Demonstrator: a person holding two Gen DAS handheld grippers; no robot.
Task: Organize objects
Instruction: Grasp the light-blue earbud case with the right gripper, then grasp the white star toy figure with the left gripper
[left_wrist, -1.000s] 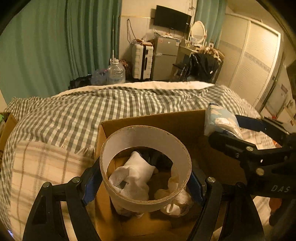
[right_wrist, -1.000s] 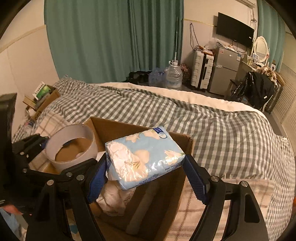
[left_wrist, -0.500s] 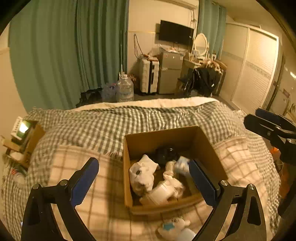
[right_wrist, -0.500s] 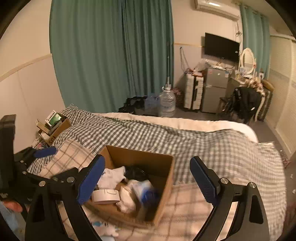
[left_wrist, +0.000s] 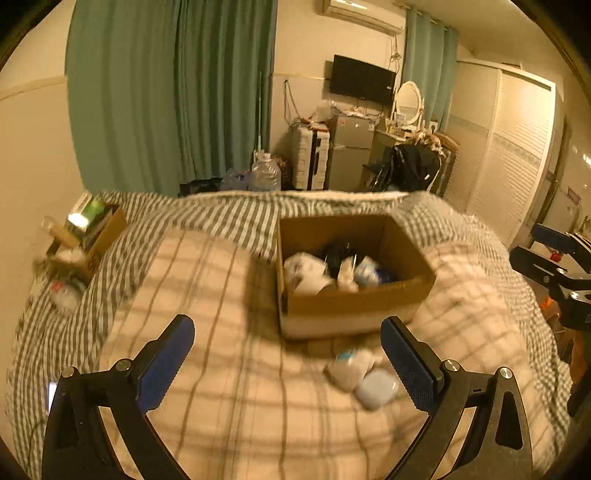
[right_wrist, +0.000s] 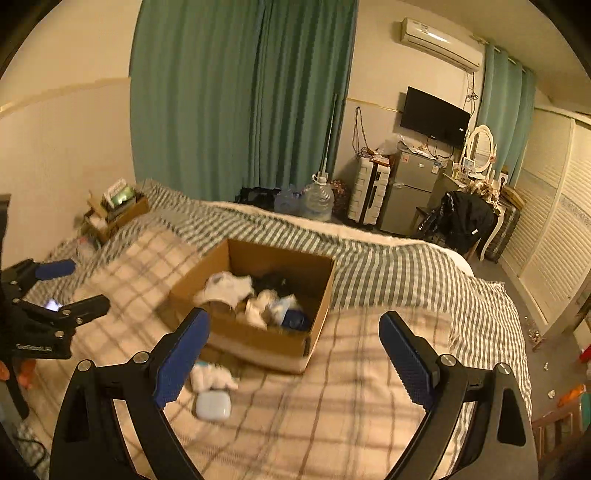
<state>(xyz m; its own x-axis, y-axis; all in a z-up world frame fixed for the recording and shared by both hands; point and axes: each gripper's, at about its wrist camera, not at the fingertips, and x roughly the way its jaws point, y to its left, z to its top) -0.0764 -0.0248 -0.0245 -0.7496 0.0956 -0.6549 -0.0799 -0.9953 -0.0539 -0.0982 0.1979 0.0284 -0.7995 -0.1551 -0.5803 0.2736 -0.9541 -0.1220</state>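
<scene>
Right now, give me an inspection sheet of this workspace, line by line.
Surface: plaid blanket over a checked duvet on the bed.
Job's things: open cardboard box holding white cloth items, something dark and a blue item; outside it, a white crumpled item and a small white case lie just in front.
Clutter: small box of oddments at the bed's far left corner.
Grippers: left gripper open, empty; right gripper open, empty.
Cables: wires on the wall beside the TV.
Surroundings: green curtains, fridge, suitcase, water jug.
</scene>
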